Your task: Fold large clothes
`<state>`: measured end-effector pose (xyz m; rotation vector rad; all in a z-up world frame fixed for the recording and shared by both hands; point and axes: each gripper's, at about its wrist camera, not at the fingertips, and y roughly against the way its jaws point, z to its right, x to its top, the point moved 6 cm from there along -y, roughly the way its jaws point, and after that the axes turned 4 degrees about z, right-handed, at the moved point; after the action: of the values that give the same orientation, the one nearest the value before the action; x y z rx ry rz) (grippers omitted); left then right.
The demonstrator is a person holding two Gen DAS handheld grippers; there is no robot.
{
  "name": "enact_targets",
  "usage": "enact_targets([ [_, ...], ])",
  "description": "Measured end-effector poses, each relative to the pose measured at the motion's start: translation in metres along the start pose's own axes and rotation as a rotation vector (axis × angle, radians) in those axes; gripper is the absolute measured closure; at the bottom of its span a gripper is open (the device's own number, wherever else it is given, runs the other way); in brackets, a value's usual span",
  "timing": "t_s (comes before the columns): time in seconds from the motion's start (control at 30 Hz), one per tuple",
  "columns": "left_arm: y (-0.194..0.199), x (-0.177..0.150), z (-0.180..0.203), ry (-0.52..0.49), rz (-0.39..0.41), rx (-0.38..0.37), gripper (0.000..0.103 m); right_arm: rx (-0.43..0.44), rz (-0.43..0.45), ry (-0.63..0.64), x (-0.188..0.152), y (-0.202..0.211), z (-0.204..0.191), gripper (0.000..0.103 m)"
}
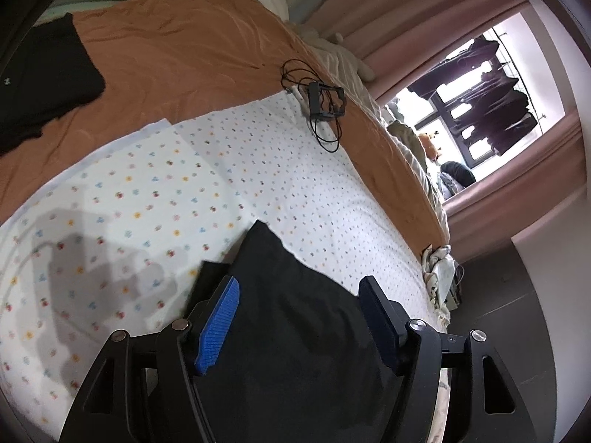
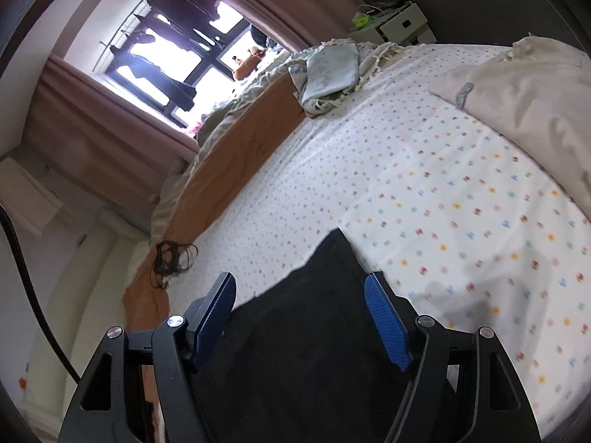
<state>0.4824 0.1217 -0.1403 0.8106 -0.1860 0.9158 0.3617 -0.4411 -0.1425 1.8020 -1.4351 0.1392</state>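
Across the bed's white, flower-dotted sheet (image 1: 155,192) and the orange cover (image 1: 177,48) behind it, I saw one folded black garment (image 1: 40,85) already set aside on the orange. The black cloth I was working (image 1: 288,313) lay on the dotted sheet at the near edge, its corners poking forward. My left tongs (image 1: 299,295) and right tongs (image 2: 301,291) stood spread, pads clear of the cloth. I judged this fold just laid down, with more folding probably left.
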Motion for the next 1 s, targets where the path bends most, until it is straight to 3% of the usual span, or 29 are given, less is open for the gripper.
enact_targets([
  [0.4,0.036,-0.046,-0.046,-0.050,-0.070,0.089,0.035,-0.123,-0.071,0.099,-0.046,0.039,0.026,0.030],
  [0.57,0.052,-0.066,-0.068,-0.044,-0.100,0.113,0.035,-0.134,-0.104,0.131,-0.068,0.055,0.029,0.030],
  [1.0,0.103,-0.107,-0.101,-0.012,-0.131,0.077,0.035,-0.076,-0.177,0.408,-0.154,0.106,-0.047,0.030],
])
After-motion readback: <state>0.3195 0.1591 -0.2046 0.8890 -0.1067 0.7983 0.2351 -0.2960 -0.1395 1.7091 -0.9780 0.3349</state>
